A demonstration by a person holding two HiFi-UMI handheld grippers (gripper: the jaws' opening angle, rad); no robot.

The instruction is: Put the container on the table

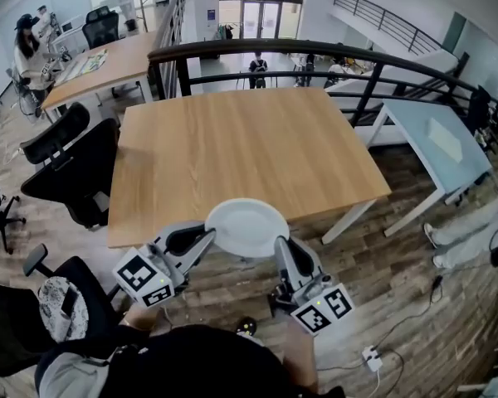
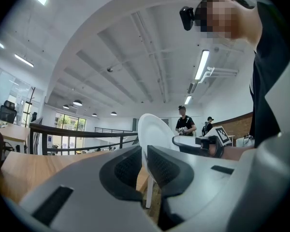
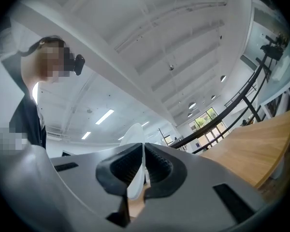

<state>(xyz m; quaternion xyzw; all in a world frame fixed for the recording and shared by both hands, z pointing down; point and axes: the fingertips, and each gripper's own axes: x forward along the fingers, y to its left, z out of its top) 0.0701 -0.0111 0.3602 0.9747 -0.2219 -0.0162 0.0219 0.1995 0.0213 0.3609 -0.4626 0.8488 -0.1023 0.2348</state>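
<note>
A round white container (image 1: 246,226), shallow like a plate, hangs over the near edge of the wooden table (image 1: 232,148). My left gripper (image 1: 206,240) is shut on its left rim and my right gripper (image 1: 280,247) is shut on its right rim. In the left gripper view the container (image 2: 153,129) stands edge-on, its rim pinched between the dark pads of the left gripper (image 2: 144,154). From the right gripper view the white rim (image 3: 133,135) rises out of the closed jaws of the right gripper (image 3: 144,152), with the table (image 3: 253,146) to the right.
Black office chairs (image 1: 70,164) stand left of the table. A dark railing (image 1: 315,56) runs behind it and a pale blue table (image 1: 436,139) stands at the right. A power strip (image 1: 371,356) with cables lies on the wooden floor. People sit at a far desk (image 1: 100,65).
</note>
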